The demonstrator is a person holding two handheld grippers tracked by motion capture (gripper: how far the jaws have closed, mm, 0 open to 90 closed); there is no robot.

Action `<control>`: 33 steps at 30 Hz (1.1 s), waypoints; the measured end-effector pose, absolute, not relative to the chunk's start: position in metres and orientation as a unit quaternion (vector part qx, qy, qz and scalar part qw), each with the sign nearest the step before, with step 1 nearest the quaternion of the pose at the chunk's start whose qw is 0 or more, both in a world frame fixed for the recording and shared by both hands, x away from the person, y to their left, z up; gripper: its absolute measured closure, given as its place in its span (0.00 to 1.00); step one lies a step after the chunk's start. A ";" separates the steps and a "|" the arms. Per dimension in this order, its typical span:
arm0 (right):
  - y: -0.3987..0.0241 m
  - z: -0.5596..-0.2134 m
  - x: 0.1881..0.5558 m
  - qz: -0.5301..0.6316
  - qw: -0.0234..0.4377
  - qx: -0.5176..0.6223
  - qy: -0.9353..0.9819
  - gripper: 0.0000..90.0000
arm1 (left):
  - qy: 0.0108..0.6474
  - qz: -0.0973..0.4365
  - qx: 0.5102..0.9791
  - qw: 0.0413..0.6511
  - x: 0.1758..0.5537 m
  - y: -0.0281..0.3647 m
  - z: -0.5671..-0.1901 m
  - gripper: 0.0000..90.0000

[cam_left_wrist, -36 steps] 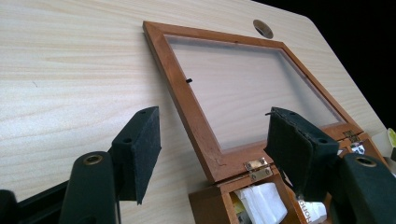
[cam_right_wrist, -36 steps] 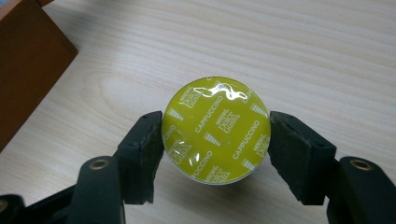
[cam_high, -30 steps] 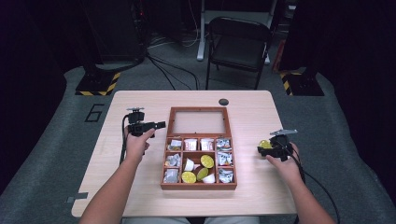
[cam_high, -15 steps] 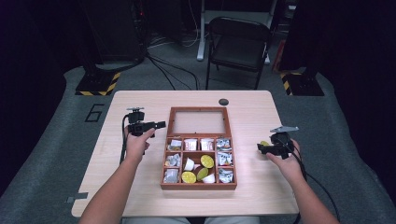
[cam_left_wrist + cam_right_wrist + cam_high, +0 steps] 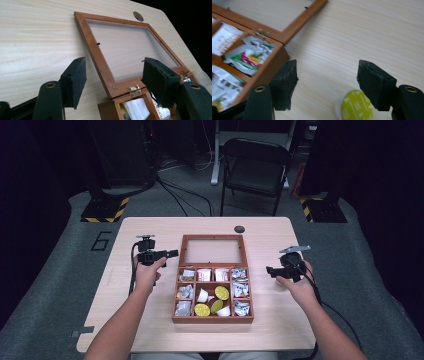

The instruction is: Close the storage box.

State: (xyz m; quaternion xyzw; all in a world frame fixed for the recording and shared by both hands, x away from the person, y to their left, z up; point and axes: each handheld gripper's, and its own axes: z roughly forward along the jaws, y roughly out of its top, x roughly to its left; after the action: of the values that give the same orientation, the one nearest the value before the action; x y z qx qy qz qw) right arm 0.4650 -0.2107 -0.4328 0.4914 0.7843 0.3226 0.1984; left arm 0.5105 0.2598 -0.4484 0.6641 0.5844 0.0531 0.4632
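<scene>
Capsule (image 5: 354, 107) left on table as right gripper (image 5: 272, 270) lifts off, jaws apart and empty, just narrowing; left gripper (image 5: 174, 253) gapes idle beside box (image 5: 212, 319).

My desk (image 5: 37, 32) is pale matt wood grain; the box (image 5: 100, 62) is glossy reddish wood with brass hinges (image 5: 134, 90); my tool pads (image 5: 287, 82) look rough black foam.

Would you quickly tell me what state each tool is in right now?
Left tool: open, holding nothing, above the box lid.
Right tool: open, holding nothing; a green-lidded pod lies on the table below it.
</scene>
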 end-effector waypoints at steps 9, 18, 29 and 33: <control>-0.178 -0.417 0.479 0.341 0.190 0.468 0.793 0.36 | 0.582 0.054 0.671 0.456 0.513 0.256 -0.452 0.40; -0.163 -0.425 0.501 0.354 0.168 0.487 0.781 0.36 | 0.589 0.062 0.670 0.448 0.516 0.252 -0.458 0.39; -0.151 -0.440 0.520 0.346 0.156 0.507 0.774 0.35 | 0.589 0.056 0.676 0.439 0.523 0.242 -0.469 0.39; -0.148 -0.444 0.524 0.343 0.146 0.520 0.769 0.36 | 0.589 0.055 0.678 0.436 0.525 0.241 -0.473 0.39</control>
State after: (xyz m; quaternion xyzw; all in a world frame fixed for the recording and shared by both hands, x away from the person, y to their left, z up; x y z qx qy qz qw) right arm 0.5241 -0.1481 -0.4444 0.5196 0.7685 0.3435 0.1462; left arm 0.5247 0.2408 -0.4727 0.6781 0.5893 0.0551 0.4357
